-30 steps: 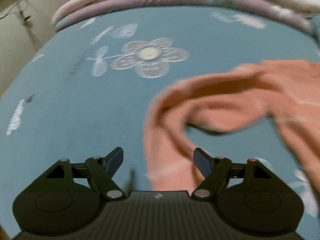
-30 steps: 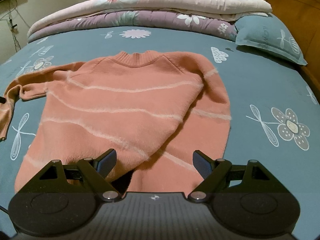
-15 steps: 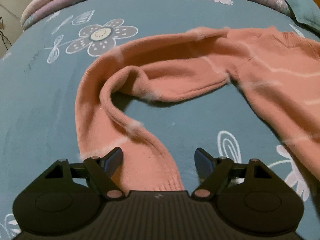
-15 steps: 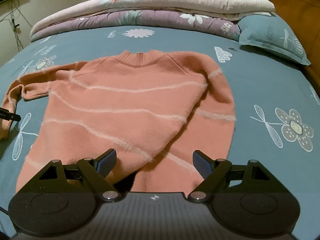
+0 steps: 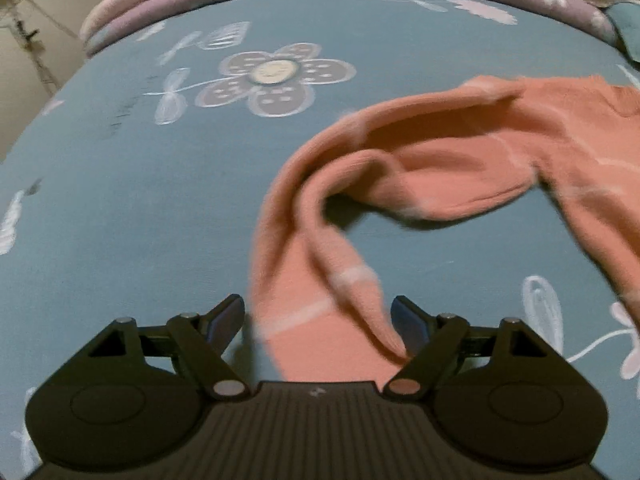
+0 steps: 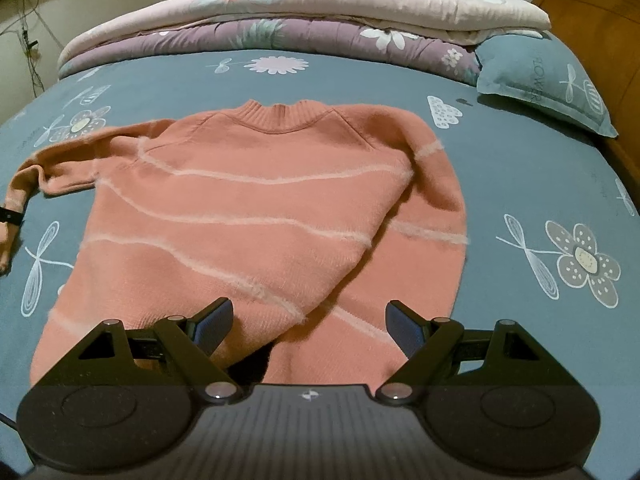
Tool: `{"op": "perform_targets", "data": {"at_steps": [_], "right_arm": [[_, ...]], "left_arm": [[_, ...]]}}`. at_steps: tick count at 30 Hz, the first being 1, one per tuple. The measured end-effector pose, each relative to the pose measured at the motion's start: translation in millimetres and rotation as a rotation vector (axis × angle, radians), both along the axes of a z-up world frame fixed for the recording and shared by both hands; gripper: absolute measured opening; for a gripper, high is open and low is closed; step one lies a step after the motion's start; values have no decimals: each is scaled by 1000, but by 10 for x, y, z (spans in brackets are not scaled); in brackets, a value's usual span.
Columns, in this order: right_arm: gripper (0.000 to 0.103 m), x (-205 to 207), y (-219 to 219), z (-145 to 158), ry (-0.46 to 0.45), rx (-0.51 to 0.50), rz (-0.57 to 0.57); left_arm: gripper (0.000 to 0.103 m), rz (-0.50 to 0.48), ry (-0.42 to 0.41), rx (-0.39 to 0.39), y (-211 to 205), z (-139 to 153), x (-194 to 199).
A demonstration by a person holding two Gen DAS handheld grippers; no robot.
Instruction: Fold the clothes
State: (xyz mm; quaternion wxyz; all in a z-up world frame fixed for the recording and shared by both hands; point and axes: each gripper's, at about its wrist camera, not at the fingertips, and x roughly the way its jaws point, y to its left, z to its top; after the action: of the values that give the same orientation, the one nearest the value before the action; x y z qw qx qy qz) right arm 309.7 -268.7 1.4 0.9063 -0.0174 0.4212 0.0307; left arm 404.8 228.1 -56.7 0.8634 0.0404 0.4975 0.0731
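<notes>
Evidently the salmon-pink knit sweater with pale fuzzy stripes (image 6: 256, 216) lies flat on the teal flower-printed bedsheet (image 6: 520, 184), one sleeve already folded across its body. The left gripper (image 5: 318, 318) straddles the other, curled sleeve's cuff (image 5: 320, 320), jaws wide, probably ready to pinch it. The right gripper (image 6: 308, 322) hovers wide open over the hem.

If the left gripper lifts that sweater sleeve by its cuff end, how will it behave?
Probably floppy: the sleeve already lies curled and creased on the bedsheet. Its fuzzy knit should grip rather than slip. The left gripper is open around it; lifting would likely drag the sweater body along.
</notes>
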Motion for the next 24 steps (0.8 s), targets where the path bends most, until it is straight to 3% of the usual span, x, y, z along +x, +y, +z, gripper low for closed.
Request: {"op": "perform_targets", "data": {"at_steps": [6, 9, 12, 14, 18, 21, 24], "right_arm": [[87, 28, 23, -14, 3, -2, 6], [87, 37, 29, -12, 1, -2, 11], [87, 41, 20, -12, -1, 1, 11], [87, 42, 17, -17, -1, 4, 9], [87, 51, 33, -38, 5, 7, 7], [87, 54, 53, -46, 7, 7, 12], [87, 51, 63, -44, 7, 6, 16]], "left_arm": [[82, 107, -9, 51, 454, 119, -151], [76, 177, 3, 137, 640, 150, -228], [76, 222, 0, 159, 794, 212, -316], [76, 257, -13, 151, 877, 275, -379], [79, 229, -58, 74, 734, 371, -492], [81, 131, -83, -26, 472, 340, -501], [80, 55, -104, -78, 193, 239, -455]]}}
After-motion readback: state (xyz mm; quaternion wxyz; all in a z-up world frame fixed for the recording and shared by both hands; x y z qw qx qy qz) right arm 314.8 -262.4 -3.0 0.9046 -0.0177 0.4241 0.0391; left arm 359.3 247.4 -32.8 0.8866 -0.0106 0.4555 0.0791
